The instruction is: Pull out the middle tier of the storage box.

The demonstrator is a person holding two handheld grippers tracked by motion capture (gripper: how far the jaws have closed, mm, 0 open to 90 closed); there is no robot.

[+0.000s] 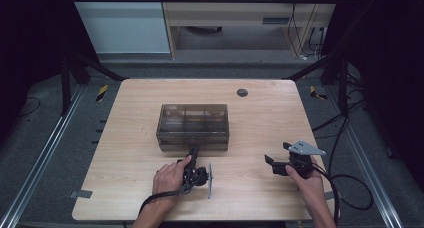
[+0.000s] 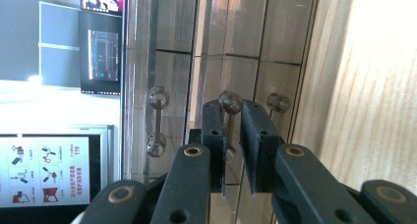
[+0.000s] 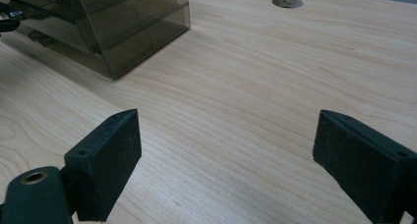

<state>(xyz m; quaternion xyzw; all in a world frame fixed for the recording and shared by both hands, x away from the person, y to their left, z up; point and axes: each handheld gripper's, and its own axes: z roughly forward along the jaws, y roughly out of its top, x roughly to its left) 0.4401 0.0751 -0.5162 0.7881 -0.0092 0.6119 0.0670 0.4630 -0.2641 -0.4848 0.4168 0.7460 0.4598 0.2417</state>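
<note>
Left gripper (image 2: pixel 230 135): jaws closed on the middle handle (image 2: pixel 230 103) of a smoky clear drawer box (image 1: pixel 193 126), pads pressing both sides of the bar. Another handle (image 2: pixel 158 121) sits to one side, unheld, and a knob (image 2: pixel 278 102) of a further one to the other. The box stands at the centre of the wooden table (image 1: pixel 135 153), its front facing the person. Right gripper (image 1: pixel 276 163): jaws wide open, nothing between them, held above bare tabletop well right of the box. A round grommet (image 1: pixel 242 92) lies beyond the box.
</note>
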